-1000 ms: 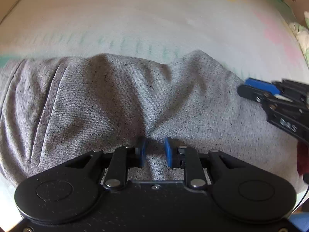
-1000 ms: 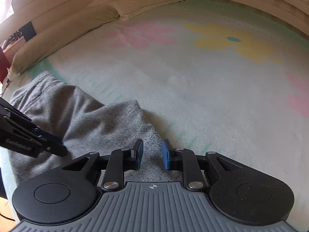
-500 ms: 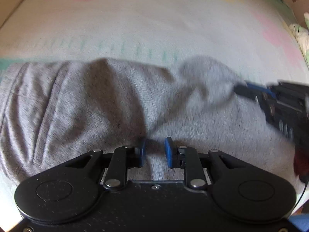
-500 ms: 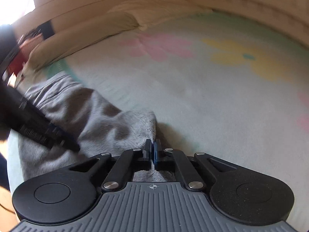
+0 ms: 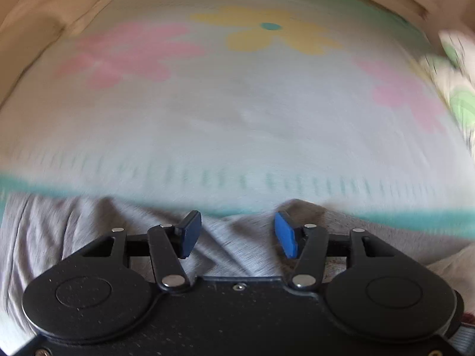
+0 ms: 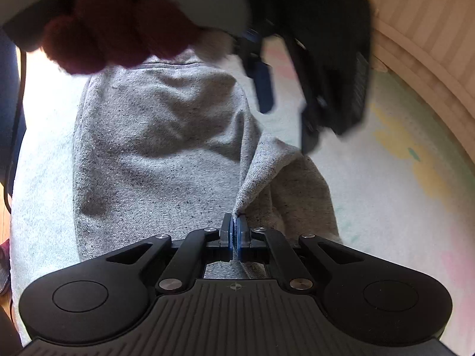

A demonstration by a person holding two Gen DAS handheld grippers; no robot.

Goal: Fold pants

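The grey speckled pants [image 6: 154, 148] lie bunched on the pale flowered bed sheet [image 6: 386, 192]. My right gripper [image 6: 235, 231] is shut on a raised fold at the pants' right edge, which stands up in a peak from the pads. In the left wrist view my left gripper [image 5: 236, 233] hangs over the pants [image 5: 59, 237]. Its jaws are opening and nothing is pinched between the blue pads. The right wrist view shows the left gripper [image 6: 285, 101] blurred above the pants' far edge, held by a hand in a dark red fuzzy glove [image 6: 112, 29].
The sheet [image 5: 237, 118] carries pink and yellow flower prints and a teal border stripe. A striped padded bed frame [image 6: 430, 44] curves along the right. A green-patterned cloth [image 5: 457, 95] lies at the far right edge.
The left gripper let go of the pants, opened wide and lifted back. The right gripper shut on the pants' edge, rolled, and swung across, drawing up a fold.
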